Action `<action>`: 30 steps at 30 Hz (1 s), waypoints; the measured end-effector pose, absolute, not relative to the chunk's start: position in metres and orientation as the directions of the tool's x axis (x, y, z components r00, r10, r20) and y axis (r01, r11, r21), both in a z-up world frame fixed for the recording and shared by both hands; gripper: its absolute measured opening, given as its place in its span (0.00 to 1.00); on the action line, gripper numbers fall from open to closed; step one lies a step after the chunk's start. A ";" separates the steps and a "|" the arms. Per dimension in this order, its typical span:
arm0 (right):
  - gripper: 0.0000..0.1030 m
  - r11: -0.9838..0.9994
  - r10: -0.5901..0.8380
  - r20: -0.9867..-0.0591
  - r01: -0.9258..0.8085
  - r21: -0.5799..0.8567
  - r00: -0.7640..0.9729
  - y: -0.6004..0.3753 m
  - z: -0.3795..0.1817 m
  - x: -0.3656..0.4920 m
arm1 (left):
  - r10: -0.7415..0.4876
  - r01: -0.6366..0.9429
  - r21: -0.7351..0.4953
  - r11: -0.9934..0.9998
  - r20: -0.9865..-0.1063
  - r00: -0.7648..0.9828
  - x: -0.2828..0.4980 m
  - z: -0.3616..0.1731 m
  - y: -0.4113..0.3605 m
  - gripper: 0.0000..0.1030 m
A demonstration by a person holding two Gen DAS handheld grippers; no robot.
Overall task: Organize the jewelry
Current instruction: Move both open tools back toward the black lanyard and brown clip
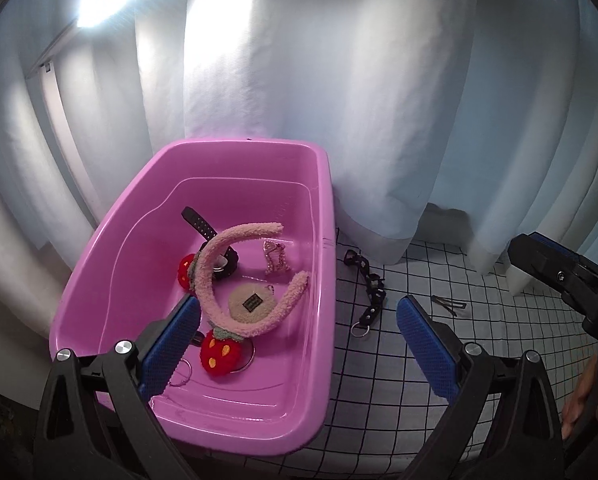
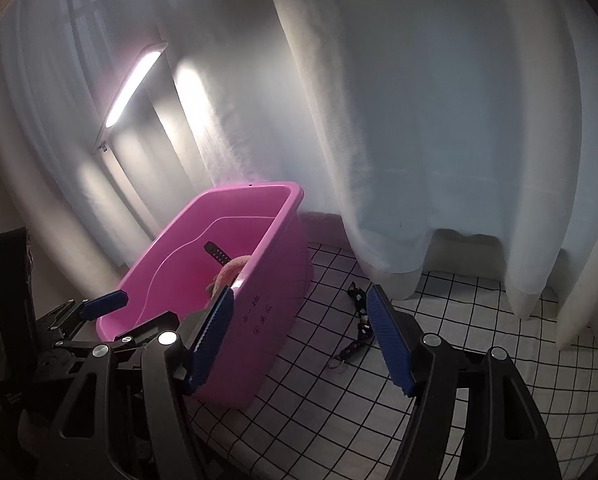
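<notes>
Both grippers are hanging wide open with nothing in them: left gripper [image 1: 299, 340] low centre of its view, right gripper [image 2: 301, 332] likewise. The pink tub [image 1: 323, 216] fills the left-centre and already holds a fuzzy strawberry headband [image 1: 235, 280] and a black watch [image 1: 203, 226] (plus some small bits). A black chain keyring [image 1: 369, 290] lies on the checked cloth [image 1: 439, 280], just right of the tub.

— What is the pink rectangular plastic tub [image 1: 139, 216] looking like?
— It is shining glossy and smooth. Inside, a fuzzy pink cloth headband [image 1: 219, 280] is lying. A matt checked white tablecloth [image 1: 399, 380] is showing beneath.
</notes>
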State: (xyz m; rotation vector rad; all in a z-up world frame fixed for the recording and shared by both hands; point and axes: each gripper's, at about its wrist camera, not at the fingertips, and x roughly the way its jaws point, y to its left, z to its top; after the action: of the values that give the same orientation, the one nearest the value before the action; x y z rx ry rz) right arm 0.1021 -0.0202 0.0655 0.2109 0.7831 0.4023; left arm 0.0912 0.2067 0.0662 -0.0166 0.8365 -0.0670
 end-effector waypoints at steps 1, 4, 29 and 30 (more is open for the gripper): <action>0.64 0.909 0.415 -0.641 -0.260 0.326 0.646 -0.031 0.065 0.098 | -0.074 0.063 -0.043 0.997 -0.744 0.664 0.090 0.066 0.196 0.94; 0.64 0.923 0.379 -0.650 -0.217 0.319 0.658 -0.064 0.058 0.086 | -0.102 0.097 -0.051 0.994 -0.747 0.657 0.082 0.063 0.165 0.94; 0.71 0.898 0.439 -0.785 -0.251 0.362 0.437 -0.149 -0.103 0.099 | 0.095 -0.089 0.053 0.995 -0.812 0.576 0.110 -0.074 0.086 0.94; 0.74 0.899 0.437 -0.789 -0.245 0.364 0.432 -0.149 -0.109 0.104 | 0.110 -0.094 0.068 0.993 -0.802 0.588 0.113 -0.077 0.086 0.94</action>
State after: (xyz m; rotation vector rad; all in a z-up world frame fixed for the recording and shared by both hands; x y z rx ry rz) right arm 0.1037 -0.1486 -0.1089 0.2064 1.0410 0.4287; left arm 0.1130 0.0860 -0.0770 0.0189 0.9353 0.1188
